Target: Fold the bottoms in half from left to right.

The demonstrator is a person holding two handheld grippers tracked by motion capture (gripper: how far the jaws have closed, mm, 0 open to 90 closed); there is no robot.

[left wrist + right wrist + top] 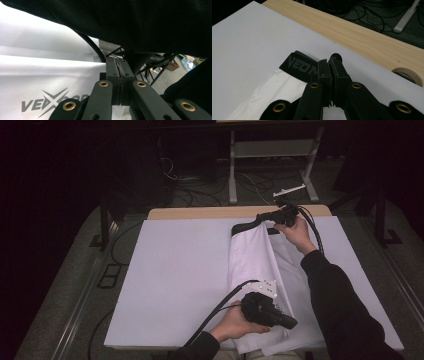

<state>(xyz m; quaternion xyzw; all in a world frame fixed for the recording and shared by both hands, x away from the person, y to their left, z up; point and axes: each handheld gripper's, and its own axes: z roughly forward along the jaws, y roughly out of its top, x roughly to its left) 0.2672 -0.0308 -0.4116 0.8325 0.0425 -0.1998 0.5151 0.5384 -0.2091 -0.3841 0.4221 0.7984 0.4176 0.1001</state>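
White board (170, 270) on a wooden table (200, 213) (dark room); both grippers, left gripper (286, 321) and right gripper (261, 217), are clamped on white shorts (252, 255).

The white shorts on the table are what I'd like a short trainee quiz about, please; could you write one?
1. True or false: the white shorts lie fully spread out flat.
2. Which end do the right tongs grip? A) black waistband B) leg hem C) nothing
3. What are the left tongs doing to the fabric?

Key
1. False: one side is folded over lengthwise on the white board.
2. A
3. They are shut on the shorts' near end, close to the grey printed logo.
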